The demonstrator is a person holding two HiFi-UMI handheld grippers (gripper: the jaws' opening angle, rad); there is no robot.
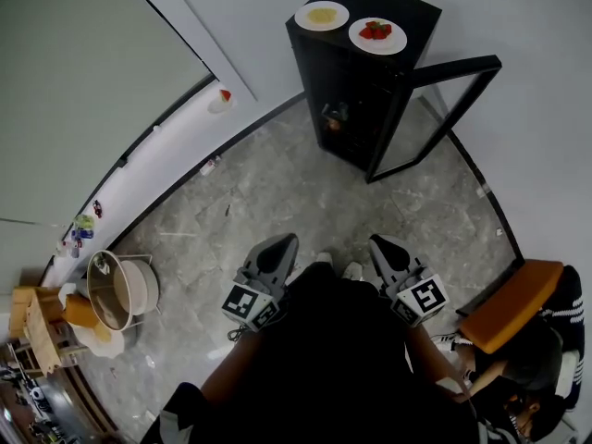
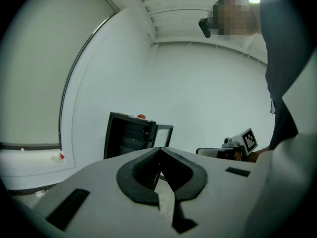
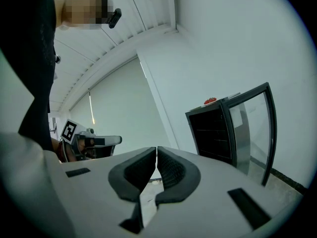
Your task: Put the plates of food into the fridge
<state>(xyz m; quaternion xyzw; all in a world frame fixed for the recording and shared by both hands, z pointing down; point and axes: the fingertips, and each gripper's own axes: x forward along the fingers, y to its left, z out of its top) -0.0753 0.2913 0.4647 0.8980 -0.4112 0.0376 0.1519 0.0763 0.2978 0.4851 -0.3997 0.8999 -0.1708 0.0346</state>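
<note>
A small black fridge [image 1: 356, 72] stands against the far wall with its glass door [image 1: 435, 118] swung open to the right. On its top sit two white plates: one with yellow food [image 1: 322, 15] and one with red food [image 1: 377, 34]. My left gripper [image 1: 277, 248] and right gripper [image 1: 387, 248] are held close to my body, well short of the fridge, both shut with nothing between the jaws. The fridge [image 2: 130, 135] shows beyond my left gripper [image 2: 159, 149], and the fridge [image 3: 218, 130] shows to the right of my right gripper [image 3: 156, 148].
A window sill [image 1: 157, 169] runs along the left wall with small items on it. A round bin [image 1: 120, 289] and a wooden stand [image 1: 42, 326] are at the lower left. An orange chair [image 1: 511, 305] with a seated person is at the lower right. Grey floor [image 1: 305, 202] lies between me and the fridge.
</note>
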